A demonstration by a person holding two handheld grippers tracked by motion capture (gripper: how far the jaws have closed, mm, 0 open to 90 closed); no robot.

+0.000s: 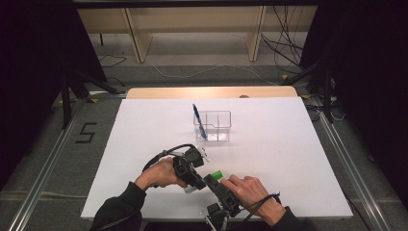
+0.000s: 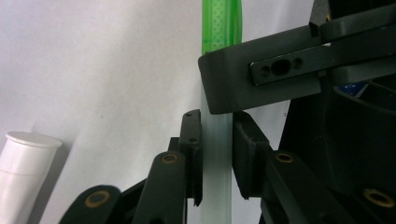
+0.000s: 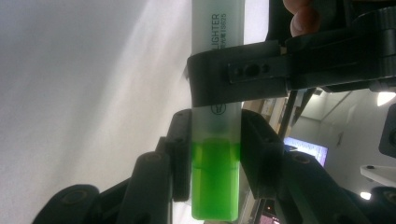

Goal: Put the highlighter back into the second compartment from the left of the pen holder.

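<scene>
A green highlighter (image 1: pixel 217 173) is held just above the white table near its front edge, between both grippers. My left gripper (image 1: pixel 197 182) is shut on its pale translucent barrel (image 2: pixel 217 163), with the pads pressed against both sides. My right gripper (image 1: pixel 210 180) is shut on the green cap end (image 3: pixel 215 182). In the left gripper view the right gripper's jaw crosses the barrel just beyond my left gripper (image 2: pixel 217 122). In the right gripper view the left gripper's jaw crosses the printed barrel (image 3: pixel 219 28) just past my right gripper (image 3: pixel 215 121). A hand holds each gripper.
A clear plastic organiser box (image 1: pixel 216 126) stands at the table's middle with a blue pen (image 1: pixel 198 120) leaning in its left compartment. A white cylinder (image 2: pixel 23 172) lies on the table beside the left gripper. The white table top (image 1: pixel 288 159) stretches to the right.
</scene>
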